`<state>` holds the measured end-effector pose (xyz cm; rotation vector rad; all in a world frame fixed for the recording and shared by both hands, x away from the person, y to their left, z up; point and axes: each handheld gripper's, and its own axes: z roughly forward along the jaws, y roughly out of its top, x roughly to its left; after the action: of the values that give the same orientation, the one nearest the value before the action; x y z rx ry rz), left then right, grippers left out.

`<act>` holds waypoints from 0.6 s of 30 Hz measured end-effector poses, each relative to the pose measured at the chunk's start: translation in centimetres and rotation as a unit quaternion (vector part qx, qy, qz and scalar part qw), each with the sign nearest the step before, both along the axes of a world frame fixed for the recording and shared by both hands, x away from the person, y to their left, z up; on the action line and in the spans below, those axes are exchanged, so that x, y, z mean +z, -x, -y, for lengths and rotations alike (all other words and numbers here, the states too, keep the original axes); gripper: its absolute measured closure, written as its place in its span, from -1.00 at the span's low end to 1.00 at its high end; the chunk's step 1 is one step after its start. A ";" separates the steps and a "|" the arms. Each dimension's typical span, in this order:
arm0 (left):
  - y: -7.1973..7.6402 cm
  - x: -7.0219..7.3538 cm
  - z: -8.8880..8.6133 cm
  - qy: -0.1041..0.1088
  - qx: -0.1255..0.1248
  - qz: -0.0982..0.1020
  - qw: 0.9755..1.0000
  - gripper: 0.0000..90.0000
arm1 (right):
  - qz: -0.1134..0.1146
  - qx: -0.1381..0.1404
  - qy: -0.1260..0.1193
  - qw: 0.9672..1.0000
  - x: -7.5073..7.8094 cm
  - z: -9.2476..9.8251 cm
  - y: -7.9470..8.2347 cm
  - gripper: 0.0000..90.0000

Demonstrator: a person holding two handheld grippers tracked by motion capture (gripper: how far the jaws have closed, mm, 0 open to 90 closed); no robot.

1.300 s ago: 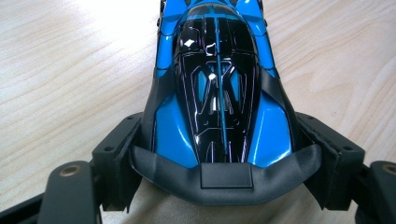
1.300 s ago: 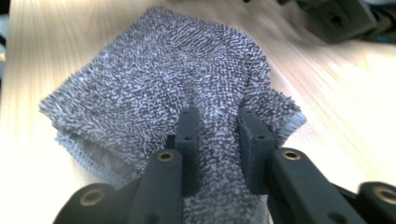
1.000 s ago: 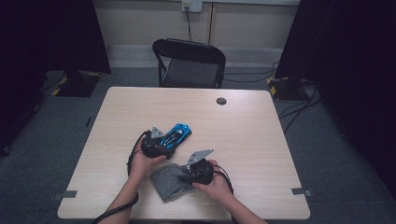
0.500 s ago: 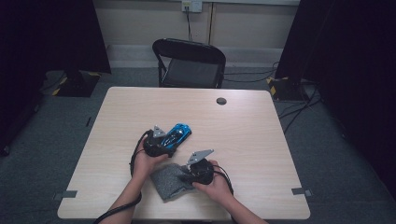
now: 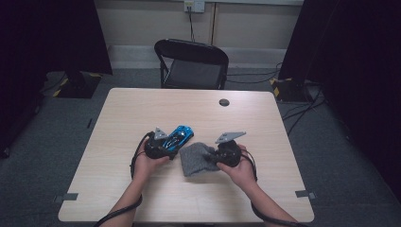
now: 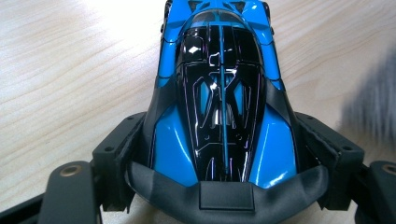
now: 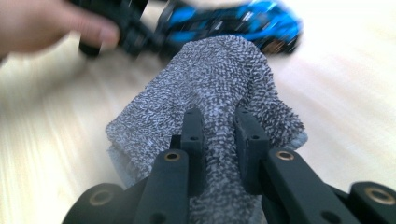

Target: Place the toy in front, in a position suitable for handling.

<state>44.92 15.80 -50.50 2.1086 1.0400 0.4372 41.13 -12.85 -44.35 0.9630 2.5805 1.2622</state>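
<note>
A blue and black toy car [image 5: 180, 135] [image 6: 219, 93] rests on the light wooden table [image 5: 265, 123], its rear clamped between the jaws of my left gripper [image 5: 166, 144] [image 6: 219, 154]. A grey knitted cloth [image 5: 198, 159] [image 7: 219, 93] lies bunched just right of the car, close to its side. My right gripper [image 5: 215, 157] [image 7: 219, 135] is shut on a fold of that cloth, and the cloth rises toward the toy car [image 7: 233, 21].
A small black round disc [image 5: 224, 102] sits near the table's far edge. A black folding chair [image 5: 191, 64] stands behind the table. Bare tabletop lies to the far left and far right.
My right gripper has moved right and slightly away from the person, dragging the grey cloth up beside the car. The left gripper holds the car almost still.
</note>
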 end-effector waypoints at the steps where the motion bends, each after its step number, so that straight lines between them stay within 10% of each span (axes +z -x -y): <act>1: 0.0 0.0 0.0 -0.001 0.000 0.001 1.000 -0.46 | 0.002 -0.005 -0.005 1.000 0.3 0.1 -0.3 0.70; 18: 0.1 0.0 -0.1 0.001 -0.002 0.001 1.000 -0.46 | 0.020 -0.052 -0.038 0.998 2.3 -3.9 -5.6 0.70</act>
<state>44.85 15.90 -50.51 2.1083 1.0346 0.4372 46.69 -8.95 -42.06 1.0587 2.4340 1.3451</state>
